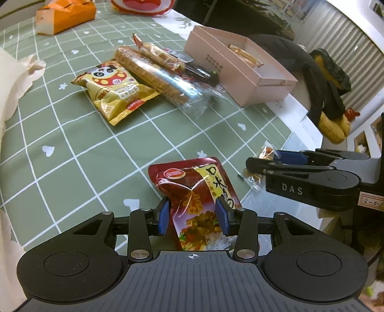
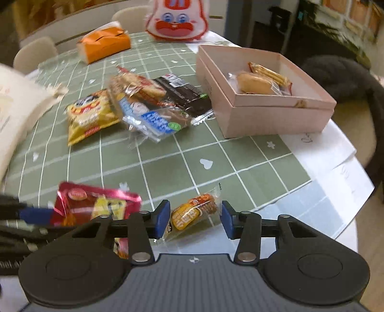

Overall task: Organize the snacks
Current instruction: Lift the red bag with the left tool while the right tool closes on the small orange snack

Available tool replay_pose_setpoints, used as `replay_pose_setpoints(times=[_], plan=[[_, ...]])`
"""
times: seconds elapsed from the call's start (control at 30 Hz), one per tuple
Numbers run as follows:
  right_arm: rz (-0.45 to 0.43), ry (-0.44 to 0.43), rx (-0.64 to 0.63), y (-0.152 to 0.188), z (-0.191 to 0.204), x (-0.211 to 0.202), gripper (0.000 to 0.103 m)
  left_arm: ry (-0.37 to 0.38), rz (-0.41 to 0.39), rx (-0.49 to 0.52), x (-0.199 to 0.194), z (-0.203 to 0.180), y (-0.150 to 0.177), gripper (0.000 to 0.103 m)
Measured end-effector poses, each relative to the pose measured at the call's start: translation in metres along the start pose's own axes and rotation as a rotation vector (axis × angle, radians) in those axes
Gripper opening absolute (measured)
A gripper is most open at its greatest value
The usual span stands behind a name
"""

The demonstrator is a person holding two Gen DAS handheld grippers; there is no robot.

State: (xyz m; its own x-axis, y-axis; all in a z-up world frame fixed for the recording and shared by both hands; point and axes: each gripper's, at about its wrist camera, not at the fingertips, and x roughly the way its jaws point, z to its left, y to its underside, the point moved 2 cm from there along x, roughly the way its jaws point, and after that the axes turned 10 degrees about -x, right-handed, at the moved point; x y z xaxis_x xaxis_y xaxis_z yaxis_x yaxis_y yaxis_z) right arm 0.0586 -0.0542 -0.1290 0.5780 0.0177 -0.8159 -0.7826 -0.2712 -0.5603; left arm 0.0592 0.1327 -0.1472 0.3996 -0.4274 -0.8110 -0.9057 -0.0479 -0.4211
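My left gripper [image 1: 193, 216] is shut on a red snack pouch [image 1: 192, 187], its blue pads pinching the crumpled pouch above the green checked tablecloth. My right gripper [image 2: 194, 218] is open around a small orange wrapped snack [image 2: 194, 211] that lies on the table between its pads. The right gripper also shows in the left wrist view [image 1: 266, 165] at the right. The red pouch shows in the right wrist view [image 2: 96, 204] at the lower left. A pink box [image 2: 264, 96] at the back right holds a bun and a wrapped bar.
A pile of snacks lies mid-table: a yellow bag [image 1: 115, 91], a biscuit roll [image 1: 158, 76], a black packet [image 2: 184, 93]. An orange tissue pack [image 2: 103, 43] and a rabbit bag [image 2: 177, 19] stand at the back. White cloth [image 2: 14, 108] lies left. The table edge [image 2: 348, 192] is at the right.
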Motion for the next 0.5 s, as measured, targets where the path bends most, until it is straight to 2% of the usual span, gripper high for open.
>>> replay_pose_setpoints(times=[0.1, 0.17, 0.27, 0.33, 0.4, 0.5], plan=[[-0.008, -0.034, -0.041, 0.006, -0.004, -0.003, 0.045, -0.015, -0.014, 0.027, 0.003, -0.009, 0.003, 0.051], [0.0, -0.086, -0.042, 0.008, -0.007, -0.006, 0.046, -0.02, -0.012, 0.043, 0.006, -0.014, 0.002, 0.051], [-0.004, -0.128, -0.023, 0.011, -0.011, -0.016, 0.05, -0.02, -0.021, 0.025, 0.007, -0.015, 0.001, 0.052], [-0.031, -0.135, -0.005, 0.015, -0.012, -0.026, 0.064, -0.018, -0.032, -0.01, 0.006, -0.013, 0.002, 0.05], [-0.034, -0.137, 0.04, 0.019, -0.016, -0.031, 0.066, -0.015, -0.047, -0.042, 0.005, -0.009, 0.003, 0.044], [0.021, -0.182, 0.144, 0.019, -0.022, -0.025, 0.066, 0.027, -0.033, -0.101, 0.004, -0.002, 0.003, 0.036]])
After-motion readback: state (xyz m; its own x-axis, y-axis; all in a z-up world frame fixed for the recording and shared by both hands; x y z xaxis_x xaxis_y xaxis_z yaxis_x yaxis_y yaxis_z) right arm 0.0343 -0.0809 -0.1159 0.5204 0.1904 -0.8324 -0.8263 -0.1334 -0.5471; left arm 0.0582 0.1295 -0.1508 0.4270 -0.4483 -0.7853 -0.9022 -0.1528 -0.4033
